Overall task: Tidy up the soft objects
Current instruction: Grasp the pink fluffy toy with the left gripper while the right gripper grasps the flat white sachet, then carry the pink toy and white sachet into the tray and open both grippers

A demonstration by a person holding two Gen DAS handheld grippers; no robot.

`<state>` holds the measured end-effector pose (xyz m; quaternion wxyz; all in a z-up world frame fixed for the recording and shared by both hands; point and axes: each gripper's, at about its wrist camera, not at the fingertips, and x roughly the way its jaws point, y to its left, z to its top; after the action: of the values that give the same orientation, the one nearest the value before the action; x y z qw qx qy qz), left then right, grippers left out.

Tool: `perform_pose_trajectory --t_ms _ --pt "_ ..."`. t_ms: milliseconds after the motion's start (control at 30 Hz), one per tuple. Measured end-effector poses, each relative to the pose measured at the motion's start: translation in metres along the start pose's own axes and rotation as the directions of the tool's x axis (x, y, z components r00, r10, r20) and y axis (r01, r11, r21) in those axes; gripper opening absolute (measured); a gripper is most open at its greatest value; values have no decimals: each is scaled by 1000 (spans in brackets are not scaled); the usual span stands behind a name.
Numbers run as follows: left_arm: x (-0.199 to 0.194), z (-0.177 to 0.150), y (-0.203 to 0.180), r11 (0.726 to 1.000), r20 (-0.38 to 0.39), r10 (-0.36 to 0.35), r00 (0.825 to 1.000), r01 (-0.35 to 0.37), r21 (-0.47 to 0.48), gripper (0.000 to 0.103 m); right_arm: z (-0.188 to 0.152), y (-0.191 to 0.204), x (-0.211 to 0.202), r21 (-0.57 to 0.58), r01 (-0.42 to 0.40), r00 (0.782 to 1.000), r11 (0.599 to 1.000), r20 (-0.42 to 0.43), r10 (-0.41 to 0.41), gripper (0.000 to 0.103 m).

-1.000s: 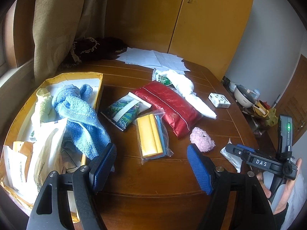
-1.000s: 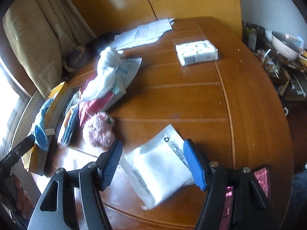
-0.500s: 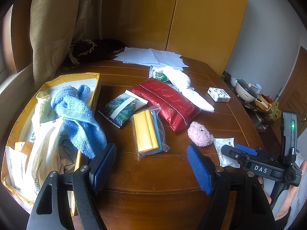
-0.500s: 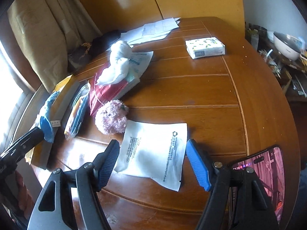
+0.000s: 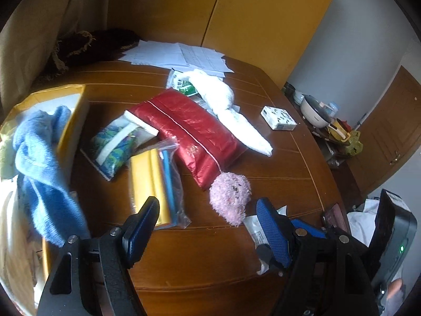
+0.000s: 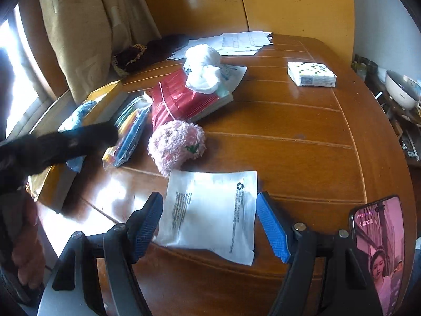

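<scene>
The right gripper (image 6: pixel 209 223) stands wide with nothing pressed between its blue pads; a flat white packet (image 6: pixel 210 210) lies on the table (image 6: pixel 302 137) between them, near the front edge, and neither pad touches it. Just beyond the packet, touching its far edge, sits a pink fluffy toy (image 6: pixel 176 146). A phone (image 6: pixel 379 250) with a lit pink screen lies at the table's front right edge, beside the right pad.

The left gripper (image 5: pixel 208 226) is also wide and empty (its pads hang over bare wood). In its view the pink toy (image 5: pixel 230 196) lies just ahead of the right pad, and a bag of yellow and blue sponges (image 5: pixel 155 181) lies ahead of the left pad. Behind these, toward the middle of the table, a red foil pouch (image 5: pixel 194 131) touches a green-and-blue patterned packet (image 5: pixel 115 144), and a white cloth (image 5: pixel 229 108) is draped over the pouch's far side. A blue towel (image 5: pixel 39 163) hangs over the rim of a yellow box (image 5: pixel 68 121) at the left edge. A small tissue pack (image 5: pixel 277 118) sits alone toward the right edge, and loose papers (image 5: pixel 179 58) lie at the far edge.
</scene>
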<state>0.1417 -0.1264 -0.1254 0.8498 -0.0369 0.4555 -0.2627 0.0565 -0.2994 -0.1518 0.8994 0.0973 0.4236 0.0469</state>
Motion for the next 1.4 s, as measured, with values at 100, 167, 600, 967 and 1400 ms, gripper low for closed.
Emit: perform_pose_trajectory --t_ms 100,167,600,967,1400 --pt "22 7 -15 999 -29 -8 1000 10 35 79 -7 0 -5 -24 -8 1000 1000 8 8 73" --pt "34 9 -25 997 -25 31 999 -29 75 79 -10 3 -7 -32 -3 1000 999 14 3 73" --pt "27 2 -8 999 0 29 1000 -29 45 29 -15 29 -7 -122 99 995 988 21 -97 45" --pt "-27 -5 30 993 78 -74 994 80 -81 28 -14 38 -17 -111 53 997 992 67 -45 16" --pt "-71 -15 57 986 156 -94 983 113 -119 28 -7 53 -18 -115 56 996 992 68 -49 10"
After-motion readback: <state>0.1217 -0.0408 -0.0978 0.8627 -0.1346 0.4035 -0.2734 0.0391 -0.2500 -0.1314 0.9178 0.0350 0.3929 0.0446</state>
